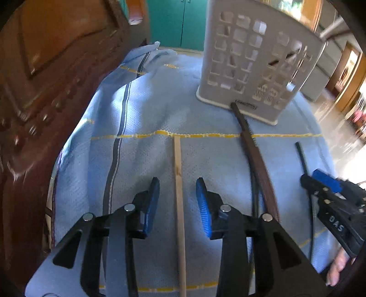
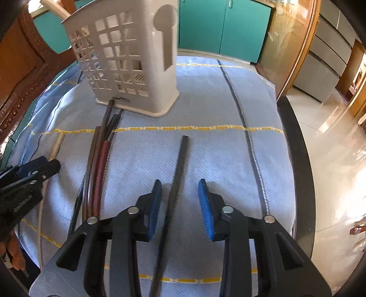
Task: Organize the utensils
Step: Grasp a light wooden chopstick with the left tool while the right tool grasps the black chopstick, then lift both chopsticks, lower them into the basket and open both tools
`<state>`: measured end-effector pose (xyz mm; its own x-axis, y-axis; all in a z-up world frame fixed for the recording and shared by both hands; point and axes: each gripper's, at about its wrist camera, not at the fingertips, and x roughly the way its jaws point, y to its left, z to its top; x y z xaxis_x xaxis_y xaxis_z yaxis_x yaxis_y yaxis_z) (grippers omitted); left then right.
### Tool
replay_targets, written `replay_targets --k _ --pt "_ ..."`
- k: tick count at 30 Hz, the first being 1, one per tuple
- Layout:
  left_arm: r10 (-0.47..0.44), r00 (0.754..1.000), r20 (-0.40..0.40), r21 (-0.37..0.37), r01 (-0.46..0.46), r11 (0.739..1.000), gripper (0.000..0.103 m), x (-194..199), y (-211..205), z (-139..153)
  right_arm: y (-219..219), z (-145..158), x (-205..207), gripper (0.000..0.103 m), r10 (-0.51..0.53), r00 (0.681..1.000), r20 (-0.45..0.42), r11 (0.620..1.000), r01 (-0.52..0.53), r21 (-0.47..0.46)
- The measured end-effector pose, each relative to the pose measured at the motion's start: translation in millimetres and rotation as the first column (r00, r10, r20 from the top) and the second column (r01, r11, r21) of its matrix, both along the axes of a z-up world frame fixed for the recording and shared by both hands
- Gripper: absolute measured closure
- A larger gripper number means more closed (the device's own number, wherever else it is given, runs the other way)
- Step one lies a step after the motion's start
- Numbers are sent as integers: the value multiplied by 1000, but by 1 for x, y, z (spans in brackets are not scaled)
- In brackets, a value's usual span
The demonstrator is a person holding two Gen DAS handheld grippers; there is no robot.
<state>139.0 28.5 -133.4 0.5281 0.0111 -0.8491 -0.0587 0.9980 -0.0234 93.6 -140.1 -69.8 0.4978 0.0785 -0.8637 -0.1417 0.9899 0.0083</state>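
I am holding my left gripper (image 1: pixel 177 205) spread astride a pale wooden stick (image 1: pixel 178 182) and my right gripper (image 2: pixel 179 205) spread astride a black stick (image 2: pixel 176 182), gripping neither. A dark bundle (image 2: pixel 97 171) is lying at ten o'clock. The holder (image 2: pixel 128 59) is standing at twelve with one stick (image 2: pixel 55 8) inside; most remain, I judge.

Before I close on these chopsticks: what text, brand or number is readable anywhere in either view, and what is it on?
"DAS": white letters on the black body of the right gripper, seen from the left wrist view; it may be part of a longer word.
Dark label at the base of the white utensil holder: too blurred to read in both views.
White print on the left gripper body in the right wrist view: too blurred to read.
Nothing else legible.
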Motion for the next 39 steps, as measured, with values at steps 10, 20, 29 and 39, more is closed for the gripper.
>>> replay_targets --k 10,20,29,39 --pt "9 994 109 -58 -2 998 96 -13 7 32 -13 48 -19 97 26 990 135 983 -50 177" --pt "-49 856 514 -134 137 981 96 -71 17 196 -49 186 -60 97 -31 886 462 922 -153 356" --pt "143 609 780 -234 74 969 96 -49 34 284 -54 249 -23 97 -225 735 640 887 -117 447" --pt "153 654 741 -188 -17 982 96 30 8 244 -19 202 16 97 -134 770 624 945 -90 314"
